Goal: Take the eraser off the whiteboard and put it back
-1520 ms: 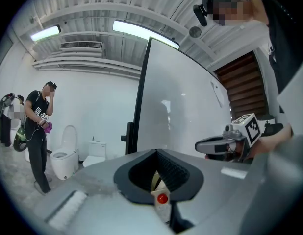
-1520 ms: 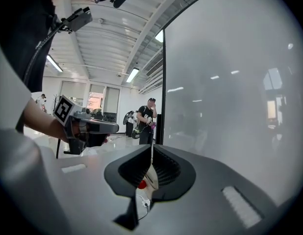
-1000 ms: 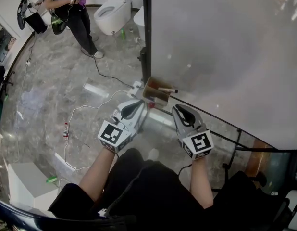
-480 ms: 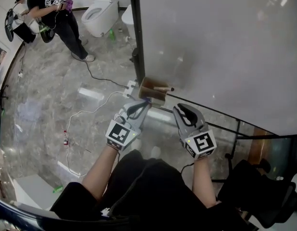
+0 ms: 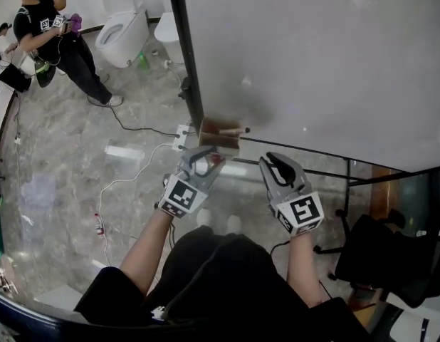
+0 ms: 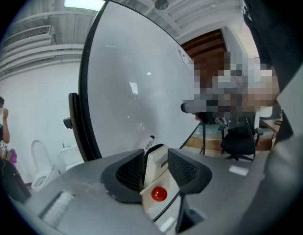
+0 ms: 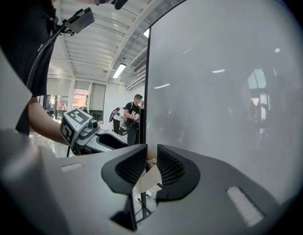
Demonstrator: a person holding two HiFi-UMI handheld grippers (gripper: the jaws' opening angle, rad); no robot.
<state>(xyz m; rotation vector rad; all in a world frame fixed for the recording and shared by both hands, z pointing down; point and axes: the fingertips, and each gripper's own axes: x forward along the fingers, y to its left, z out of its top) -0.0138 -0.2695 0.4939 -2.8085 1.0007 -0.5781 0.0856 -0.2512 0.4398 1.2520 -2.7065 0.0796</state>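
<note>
- Two grippers face the whiteboard (image 5: 312, 63).
- Left gripper (image 5: 204, 157): fingers apart, just opened; a white piece (image 6: 155, 173) with a red dot, possibly the eraser, shows between them.
- Right gripper (image 5: 275, 161): fingers narrowly apart, empty.

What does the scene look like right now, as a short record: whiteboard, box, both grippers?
whiteboard: upright, bare apart from small specks
box: brown, at the board's lower left corner, marker lying on top
left gripper: near the box, jaws have just been opening, now apart; white piece with a red dot between them, apparently not clamped
right gripper: beside the left, jaws narrowly apart, nothing gripped
eraser: not made out
</note>
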